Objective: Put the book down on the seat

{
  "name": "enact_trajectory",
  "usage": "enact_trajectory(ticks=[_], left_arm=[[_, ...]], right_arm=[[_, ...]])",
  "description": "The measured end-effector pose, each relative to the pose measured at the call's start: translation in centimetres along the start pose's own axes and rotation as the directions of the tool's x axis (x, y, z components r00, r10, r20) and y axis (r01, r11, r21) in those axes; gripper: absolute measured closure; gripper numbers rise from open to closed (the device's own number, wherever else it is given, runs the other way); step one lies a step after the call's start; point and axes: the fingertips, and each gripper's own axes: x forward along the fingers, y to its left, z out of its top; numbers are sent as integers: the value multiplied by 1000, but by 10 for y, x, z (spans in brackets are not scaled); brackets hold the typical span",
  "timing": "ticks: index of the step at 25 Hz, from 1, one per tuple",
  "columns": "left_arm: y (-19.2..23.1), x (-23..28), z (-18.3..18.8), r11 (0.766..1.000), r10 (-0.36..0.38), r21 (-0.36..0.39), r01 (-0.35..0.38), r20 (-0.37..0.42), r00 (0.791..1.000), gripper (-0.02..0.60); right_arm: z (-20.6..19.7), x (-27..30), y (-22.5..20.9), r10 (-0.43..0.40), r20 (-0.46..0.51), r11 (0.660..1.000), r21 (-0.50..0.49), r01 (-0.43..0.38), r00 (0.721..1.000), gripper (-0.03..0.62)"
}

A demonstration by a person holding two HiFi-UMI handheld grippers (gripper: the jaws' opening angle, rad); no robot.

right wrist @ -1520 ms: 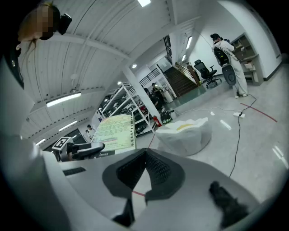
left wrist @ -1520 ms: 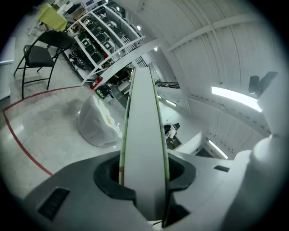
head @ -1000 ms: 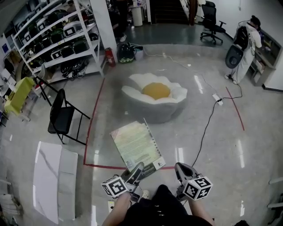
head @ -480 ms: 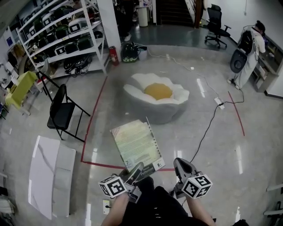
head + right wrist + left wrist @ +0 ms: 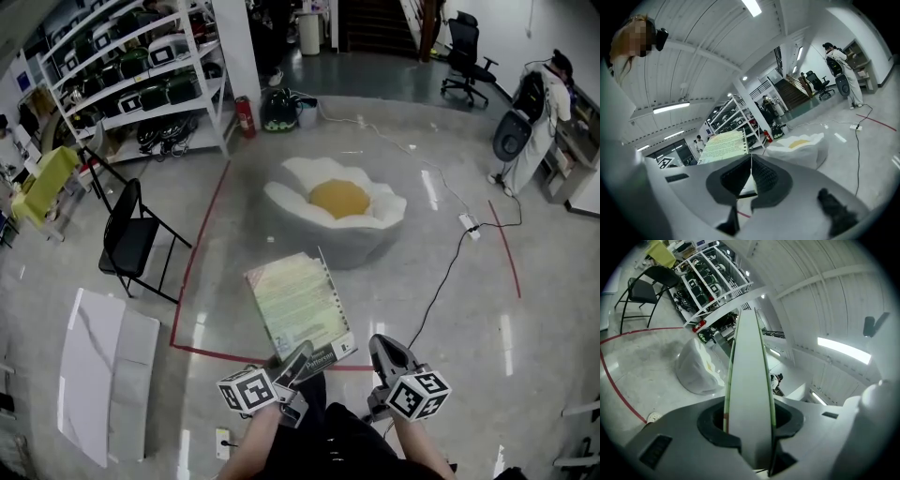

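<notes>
My left gripper [image 5: 298,361] is shut on the near edge of a large, pale green spiral-bound book [image 5: 298,302], which sticks out flat ahead of me above the floor. In the left gripper view the book's edge [image 5: 749,380] runs straight up between the pads of that gripper [image 5: 749,427]. The seat [image 5: 336,217] is a white egg-shaped floor cushion with a yellow middle, on the floor beyond the book and apart from it. My right gripper [image 5: 382,352] is shut and holds nothing, to the right of the book. Its view shows the book [image 5: 723,146] to the left and the seat [image 5: 799,147] ahead.
A red tape line [image 5: 192,272] marks the floor around the seat. A black folding chair [image 5: 131,246] and white shelves [image 5: 141,75] stand to the left, a white slab [image 5: 98,370] lies near left. A cable [image 5: 441,272] runs on the right; a person [image 5: 539,112] stands far right.
Both grippers and the book have moved a little forward toward the seat, which now sits slightly nearer in the head view. The grip on the book is unchanged.
</notes>
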Motion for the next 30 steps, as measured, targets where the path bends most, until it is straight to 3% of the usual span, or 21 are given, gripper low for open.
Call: enact_trajectory(ticks=[15, 30], left_arm=[[35, 100, 120, 999, -28, -26, 28, -3, 1000, 419], [78, 155, 216, 998, -26, -59, 24, -35, 999, 417]], right_arm=[[80, 131, -34, -28, 9, 1000, 13, 28, 1000, 580], [114, 244, -45, -62, -8, 997, 52, 63, 998, 580]])
